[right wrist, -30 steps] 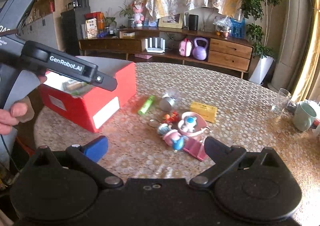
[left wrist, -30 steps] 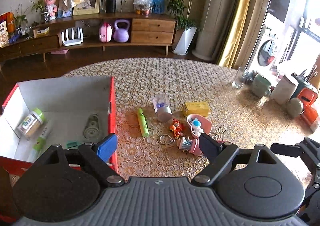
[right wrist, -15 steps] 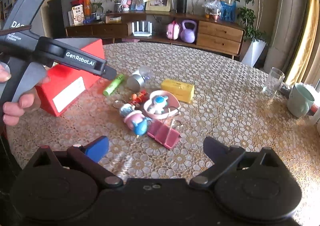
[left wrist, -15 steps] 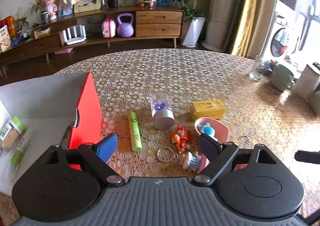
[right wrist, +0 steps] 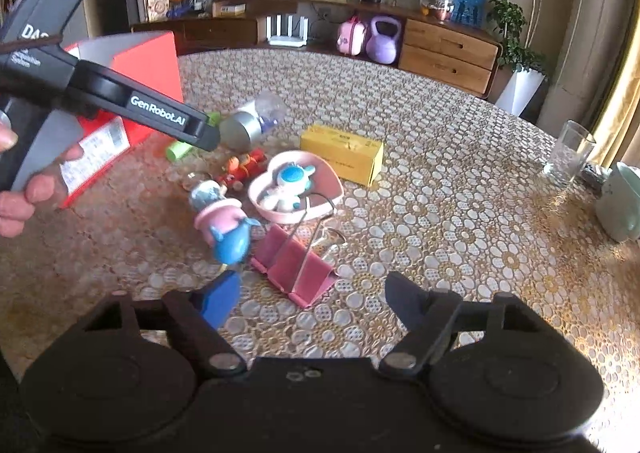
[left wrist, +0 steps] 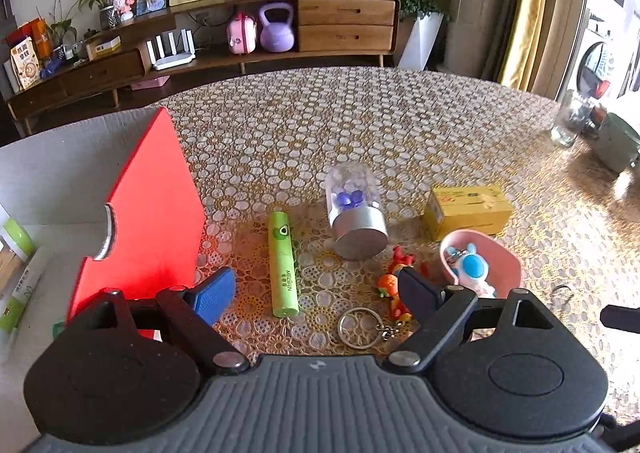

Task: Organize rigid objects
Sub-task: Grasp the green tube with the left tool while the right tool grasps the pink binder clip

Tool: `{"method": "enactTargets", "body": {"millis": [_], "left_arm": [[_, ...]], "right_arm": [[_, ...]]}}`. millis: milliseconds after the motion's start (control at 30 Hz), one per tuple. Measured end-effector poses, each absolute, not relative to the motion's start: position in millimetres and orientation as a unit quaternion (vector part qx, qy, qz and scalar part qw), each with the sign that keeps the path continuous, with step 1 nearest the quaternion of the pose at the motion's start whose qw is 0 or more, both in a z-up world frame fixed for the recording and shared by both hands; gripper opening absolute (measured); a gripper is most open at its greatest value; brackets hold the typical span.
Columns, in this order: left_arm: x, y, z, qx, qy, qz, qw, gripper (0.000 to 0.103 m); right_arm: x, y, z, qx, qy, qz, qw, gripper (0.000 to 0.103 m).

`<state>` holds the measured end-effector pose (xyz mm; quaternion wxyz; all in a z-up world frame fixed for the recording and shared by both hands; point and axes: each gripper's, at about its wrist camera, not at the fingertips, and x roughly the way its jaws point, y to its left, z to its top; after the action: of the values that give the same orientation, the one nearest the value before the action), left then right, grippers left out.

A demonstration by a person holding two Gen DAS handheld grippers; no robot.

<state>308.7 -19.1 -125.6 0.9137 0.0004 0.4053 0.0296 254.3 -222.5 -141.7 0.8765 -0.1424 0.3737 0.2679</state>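
Approach step — left gripper (left wrist: 316,289) wide open over green tube (left wrist: 283,265) on bench (left wrist: 360,125), holding nothing; right gripper (right wrist: 310,299) closing, empty, near pink binder clip (right wrist: 294,267). Next: lower, straddle, squeeze.

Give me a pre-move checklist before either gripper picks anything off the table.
1. Left gripper has nothing between its jaws: ok.
2. Right gripper holds nothing, jaws closing: ok.
3. Green tube lies between the left gripper's fingers, untouched: ok.
4. Pink binder clip lies just ahead of the right gripper, unobstructed: ok.
5. Red box stands open beside the tube: ok.
6. Space left in the box: cannot tell.
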Motion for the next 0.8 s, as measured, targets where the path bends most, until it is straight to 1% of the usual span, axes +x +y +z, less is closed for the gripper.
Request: {"method": "enactTargets", "body": {"millis": [100, 200, 233, 300, 367, 467, 600, 633, 667, 733, 767, 800], "left_arm": [[313.4, -19.4, -132.2, 0.0, 0.407, 0.032, 0.913, 0.089], [317.5, -18.4, -137.0, -0.004, 0.409, 0.035, 0.912, 0.089], [319.2, -18.0, -138.5, -0.006, 0.41, 0.036, 0.911, 0.087], [323.0, -15.4, -142.2, -0.016, 0.415, 0.039, 0.909, 0.08], [327.2, -10.3, -146.3, -0.03, 0.423, 0.043, 0.904, 0.068], [330.0, -3.3, -151.5, -0.045, 0.43, 0.051, 0.9, 0.062], [329.8, -4.2, -152.7, -0.038, 0.422, 0.046, 0.905, 0.06], [329.8, -4.6, -152.6, -0.037, 0.42, 0.046, 0.906, 0.056], [329.9, -5.2, -152.7, -0.034, 0.418, 0.047, 0.907, 0.046], [331.2, -4.8, -151.7, -0.031, 0.415, 0.051, 0.908, 0.036], [331.9, -3.4, -151.4, -0.034, 0.414, 0.052, 0.908, 0.032], [332.3, -2.4, -151.3, -0.035, 0.414, 0.054, 0.908, 0.031]], "right_arm": [[260.7, -218.9, -149.1, -0.153, 0.376, 0.274, 0.872, 0.074], [265.3, -217.7, -153.5, -0.157, 0.377, 0.28, 0.869, 0.068], [266.2, -216.8, -154.9, -0.157, 0.376, 0.285, 0.867, 0.067], [266.3, -215.9, -156.5, -0.159, 0.373, 0.293, 0.866, 0.066], [267.0, -214.6, -157.3, -0.158, 0.369, 0.3, 0.865, 0.066], [268.7, -214.8, -158.6, -0.153, 0.366, 0.313, 0.863, 0.066], [271.0, -216.9, -158.7, -0.14, 0.366, 0.326, 0.861, 0.066], [270.7, -217.6, -158.6, -0.138, 0.364, 0.328, 0.861, 0.066], [270.3, -218.3, -158.7, -0.138, 0.362, 0.331, 0.86, 0.066], [272.0, -218.7, -157.7, -0.139, 0.359, 0.335, 0.86, 0.065], [271.5, -219.3, -157.6, -0.139, 0.358, 0.338, 0.86, 0.061], [270.9, -219.6, -157.1, -0.138, 0.356, 0.34, 0.859, 0.059]]}}
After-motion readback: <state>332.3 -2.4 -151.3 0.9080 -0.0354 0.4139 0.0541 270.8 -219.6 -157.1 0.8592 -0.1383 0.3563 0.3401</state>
